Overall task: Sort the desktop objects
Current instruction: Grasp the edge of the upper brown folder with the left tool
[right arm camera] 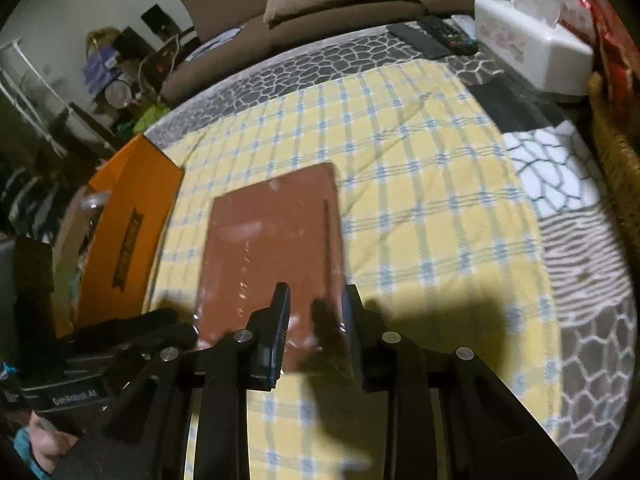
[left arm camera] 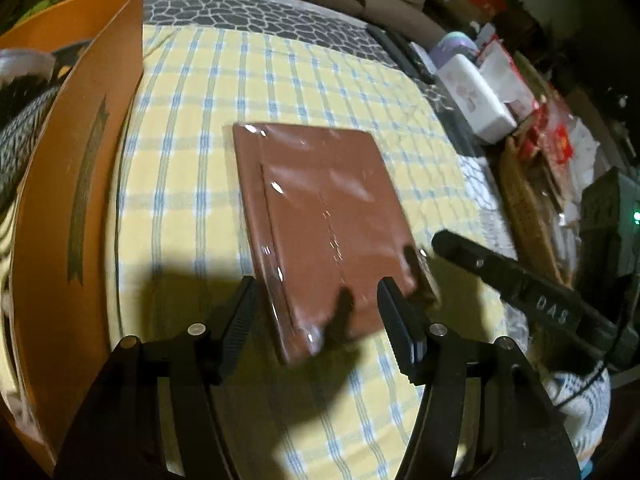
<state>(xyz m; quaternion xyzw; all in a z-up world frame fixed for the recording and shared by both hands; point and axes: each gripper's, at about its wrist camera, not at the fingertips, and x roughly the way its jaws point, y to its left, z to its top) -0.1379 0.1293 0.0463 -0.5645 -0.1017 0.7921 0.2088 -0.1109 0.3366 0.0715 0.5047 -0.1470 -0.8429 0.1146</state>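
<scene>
A brown notebook (left arm camera: 320, 200) in clear plastic wrap lies flat on the yellow checked cloth (left arm camera: 224, 92). My left gripper (left arm camera: 318, 284) hovers over the notebook's near corner. Its jaws stand wide apart and the pads touch nothing. My right gripper (right arm camera: 317, 292) hangs over the near edge of the notebook (right arm camera: 272, 232). Its jaws are set narrow, with a gap between them and nothing held. In the left wrist view the right gripper (left arm camera: 444, 242) comes in from the right, beside the notebook's right edge. Both grippers cast shadows on the cover.
An orange box (left arm camera: 80, 160) with a gold emblem stands along the cloth's left side. On the right are a white tissue box (right arm camera: 532, 52), remote controls (right arm camera: 436, 36), a wicker basket (left arm camera: 528, 208) and red packets. A brown sofa (right arm camera: 340, 0) lies beyond the table.
</scene>
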